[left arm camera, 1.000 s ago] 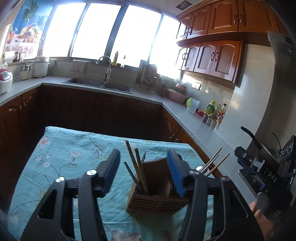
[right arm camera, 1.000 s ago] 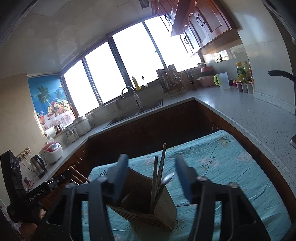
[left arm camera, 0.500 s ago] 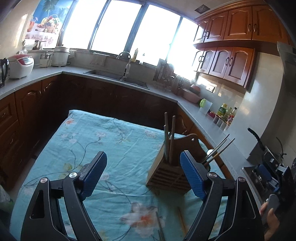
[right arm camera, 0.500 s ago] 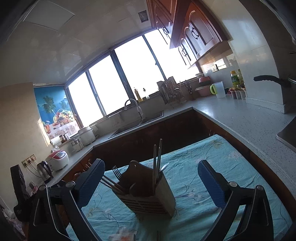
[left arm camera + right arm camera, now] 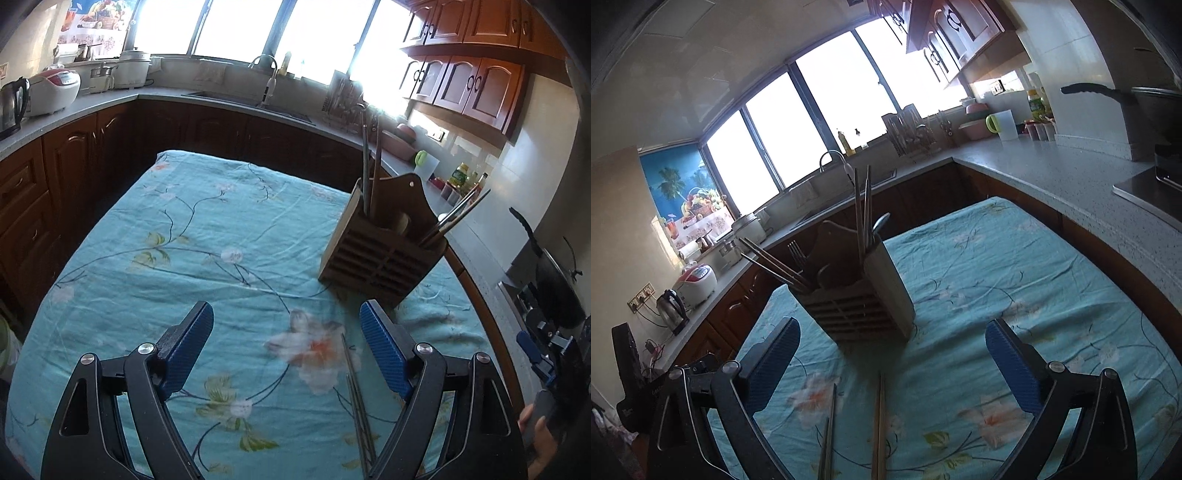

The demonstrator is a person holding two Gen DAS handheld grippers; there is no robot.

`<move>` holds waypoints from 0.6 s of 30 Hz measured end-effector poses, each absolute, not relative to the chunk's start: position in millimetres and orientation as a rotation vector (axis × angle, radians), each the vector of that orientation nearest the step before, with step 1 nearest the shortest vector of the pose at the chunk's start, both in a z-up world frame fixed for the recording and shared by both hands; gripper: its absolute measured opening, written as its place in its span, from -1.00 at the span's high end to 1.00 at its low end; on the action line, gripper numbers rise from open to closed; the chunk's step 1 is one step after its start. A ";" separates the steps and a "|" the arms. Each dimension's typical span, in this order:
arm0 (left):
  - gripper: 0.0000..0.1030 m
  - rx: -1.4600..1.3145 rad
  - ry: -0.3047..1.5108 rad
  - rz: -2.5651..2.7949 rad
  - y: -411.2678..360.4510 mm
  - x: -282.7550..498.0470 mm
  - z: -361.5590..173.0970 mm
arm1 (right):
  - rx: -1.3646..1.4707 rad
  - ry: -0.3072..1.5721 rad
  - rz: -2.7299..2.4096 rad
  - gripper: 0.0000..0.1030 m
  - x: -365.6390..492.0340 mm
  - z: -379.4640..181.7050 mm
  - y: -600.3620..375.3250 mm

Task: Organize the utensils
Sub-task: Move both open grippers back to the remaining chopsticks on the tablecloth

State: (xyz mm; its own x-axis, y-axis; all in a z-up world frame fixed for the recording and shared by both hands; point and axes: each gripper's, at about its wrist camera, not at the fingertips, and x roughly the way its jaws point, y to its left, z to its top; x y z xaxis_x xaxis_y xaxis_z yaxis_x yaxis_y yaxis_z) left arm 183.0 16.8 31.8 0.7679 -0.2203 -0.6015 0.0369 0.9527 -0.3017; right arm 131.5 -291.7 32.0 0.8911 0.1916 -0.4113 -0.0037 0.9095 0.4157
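Both the left hand-held gripper [image 5: 286,341] and right hand-held gripper [image 5: 892,352] gape wide, nothing between them, their jaws having just been opening. The wooden utensil holder [image 5: 857,299] stands on the floral tabletop [image 5: 207,236] (chopsticks [image 5: 877,424] lie loose nearby).

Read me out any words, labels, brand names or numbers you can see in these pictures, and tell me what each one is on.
No text here can be read.
Bottles on the counter: the labels are too small and blurred to read.
Rice cooker: the panel markings are too small to read.
Fruit poster by the window: no lettering can be made out.
Wooden utensil holder: no print shows.
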 end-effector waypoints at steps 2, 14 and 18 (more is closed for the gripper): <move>-0.62 -0.277 0.702 -0.144 13.9 179.8 25.5 | 0.421 0.481 0.102 -0.97 128.3 24.6 -291.7; -0.62 -0.217 0.796 -0.163 -3.7 175.1 2.4 | 0.378 0.588 0.121 -0.96 127.8 -2.1 -272.0; -0.62 -0.222 0.833 -0.160 -3.6 180.1 -6.5 | 0.323 0.650 0.136 -0.91 137.0 -11.6 -259.1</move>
State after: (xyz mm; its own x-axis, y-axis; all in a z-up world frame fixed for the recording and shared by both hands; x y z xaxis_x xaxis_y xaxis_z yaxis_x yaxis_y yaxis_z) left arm 180.1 -3.6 -6.5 0.6631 -0.2268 -0.7134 0.0538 0.9650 -0.2568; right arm 137.0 -259.1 -11.6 0.7893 0.2239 -0.5717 -0.0233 0.9414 0.3366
